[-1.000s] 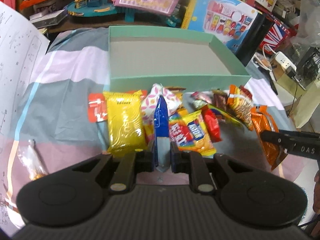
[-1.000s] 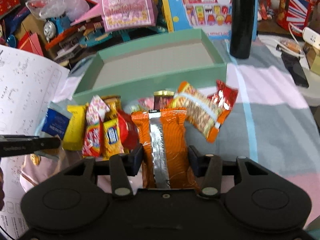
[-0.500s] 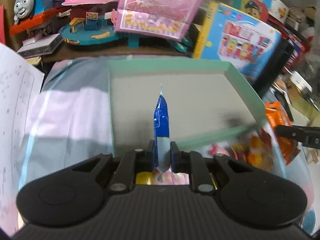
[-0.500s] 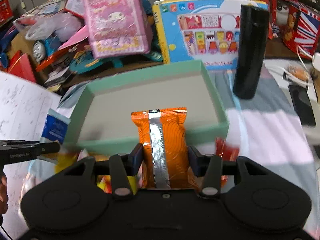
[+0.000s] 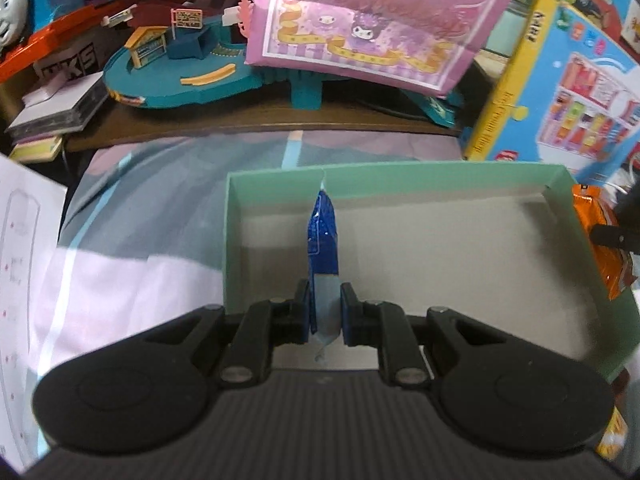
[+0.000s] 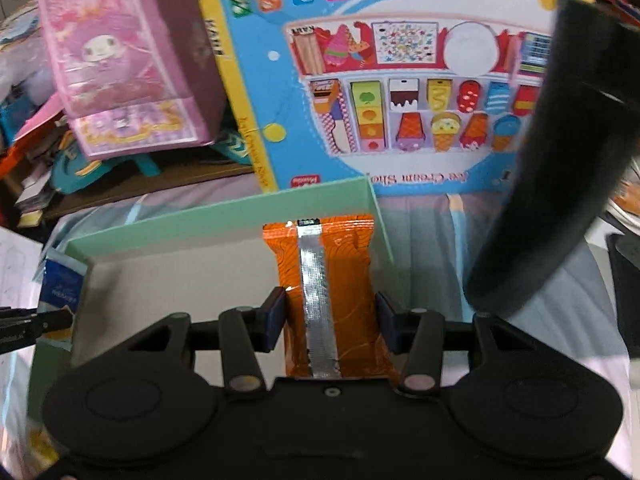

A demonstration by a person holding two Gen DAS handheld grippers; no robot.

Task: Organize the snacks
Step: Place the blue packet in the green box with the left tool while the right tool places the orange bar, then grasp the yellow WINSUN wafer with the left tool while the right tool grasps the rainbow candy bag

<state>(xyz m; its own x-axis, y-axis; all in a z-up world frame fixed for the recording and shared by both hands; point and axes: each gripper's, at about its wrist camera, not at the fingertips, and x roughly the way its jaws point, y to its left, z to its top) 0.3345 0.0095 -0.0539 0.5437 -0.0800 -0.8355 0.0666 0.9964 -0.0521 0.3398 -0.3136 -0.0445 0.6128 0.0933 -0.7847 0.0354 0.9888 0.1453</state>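
- Blue snack packet (image 5: 323, 248): pinched edge-on near its pale lower seam by the left gripper (image 5: 325, 309), jaws pressed almost together on it; it hangs over the left part of the green box (image 5: 440, 178).
- Handling, by my judgement: light, thin, crinkly film; soft contents could crush, so the seam is the sensible hold.
- Orange snack packet (image 6: 332, 292): clamped across its width by the right gripper (image 6: 330, 320), jaws part spread around it, silver back seam facing up, over the box's right end.
- Handling: puffy, slippery foil, likely fragile inside.
- Hidden: both packets' printed fronts; the box's near wall, behind the gripper bodies; the remaining snacks, bar a scrap at the lower right edge.
- Blurred: black cylinder (image 6: 552, 152) beside the box.
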